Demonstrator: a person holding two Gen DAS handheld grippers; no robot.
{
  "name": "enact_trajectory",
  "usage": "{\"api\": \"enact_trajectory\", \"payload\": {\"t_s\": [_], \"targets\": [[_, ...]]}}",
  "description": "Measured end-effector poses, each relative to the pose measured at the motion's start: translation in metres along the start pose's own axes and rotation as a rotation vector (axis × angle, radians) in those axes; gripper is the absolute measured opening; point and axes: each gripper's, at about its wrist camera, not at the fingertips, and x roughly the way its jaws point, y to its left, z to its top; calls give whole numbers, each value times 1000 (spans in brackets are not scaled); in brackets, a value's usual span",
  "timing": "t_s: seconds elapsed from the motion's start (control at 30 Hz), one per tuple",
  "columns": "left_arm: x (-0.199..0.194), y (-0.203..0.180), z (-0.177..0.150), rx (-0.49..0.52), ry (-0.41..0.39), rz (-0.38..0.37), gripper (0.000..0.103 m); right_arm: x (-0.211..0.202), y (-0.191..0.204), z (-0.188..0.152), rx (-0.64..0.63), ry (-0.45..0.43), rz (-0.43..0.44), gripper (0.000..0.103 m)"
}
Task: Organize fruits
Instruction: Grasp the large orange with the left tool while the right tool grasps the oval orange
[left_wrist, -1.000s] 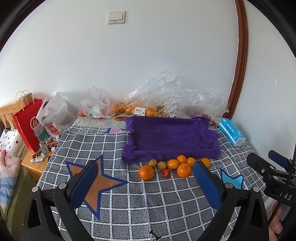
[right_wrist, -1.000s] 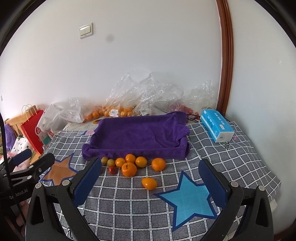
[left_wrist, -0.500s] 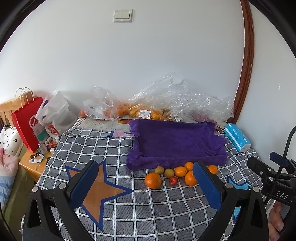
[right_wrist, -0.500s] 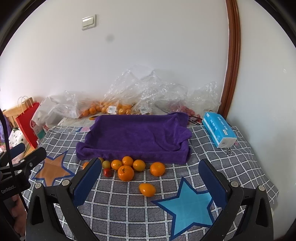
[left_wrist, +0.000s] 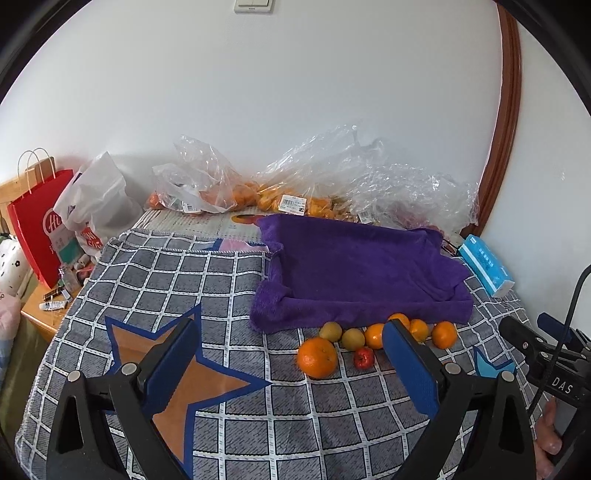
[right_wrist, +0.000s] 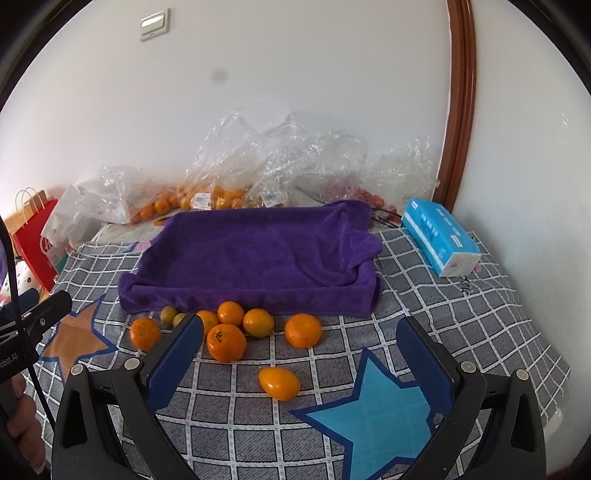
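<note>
Just in front of the purple towel-lined tray (right_wrist: 258, 254), a loose cluster of fruit lay on the checked star-patterned cloth (right_wrist: 461, 325). Nearest the tray's front wall sat several oranges (right_wrist: 231, 312) touching one another, with two small yellow-green fruits (left_wrist: 330, 331) at the cluster's end toward the red paper bag (left_wrist: 35, 225). A small red fruit (left_wrist: 364, 357) lay beside a big orange (left_wrist: 317, 357), slightly farther from the tray than the rest of that end. One oval orange fruit (right_wrist: 279, 383) lay alone, well apart from the tray and nearer the camera, just beside the blue star. Nothing lay inside the tray.

The left gripper (left_wrist: 291, 369) hovered above the cloth with its blue pads spread wide and nothing between them. The right gripper (right_wrist: 299, 365) hung likewise, jaws wide apart and holding nothing, the oval fruit showing between its fingers.

Behind the tray, against the wall, clear plastic bags (right_wrist: 280, 166) of fruit were piled; a blue tissue pack (right_wrist: 439, 236) lay beside the tray's far corner.
</note>
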Motion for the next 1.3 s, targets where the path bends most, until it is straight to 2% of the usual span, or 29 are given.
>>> {"api": "enact_trajectory", "payload": {"t_s": [0.17,0.37,0.57,0.67,0.8,0.83,1.0,1.3], "targets": [[9,2,-9,17,-14,-4,99,11,-6,-7,28,1,34,103],[21,7,-15,41,31,-7,99,27,-6,-19,31,27,3,103],[35,18,-17,20,105,-14,99,37,-10,-25,55,40,-9,99],[42,24,-21,14,116,11,99,41,-12,-28,39,49,-26,96],[49,31,-25,-2,151,1,98,47,-14,-34,44,68,-59,94],[49,31,-27,1,150,6,95,49,-16,-36,50,78,-47,93],[55,34,-31,-15,188,-5,94,57,-20,-43,66,137,11,75],[62,34,-37,-18,229,-31,94,65,-5,-56,38,159,101,69]]}}
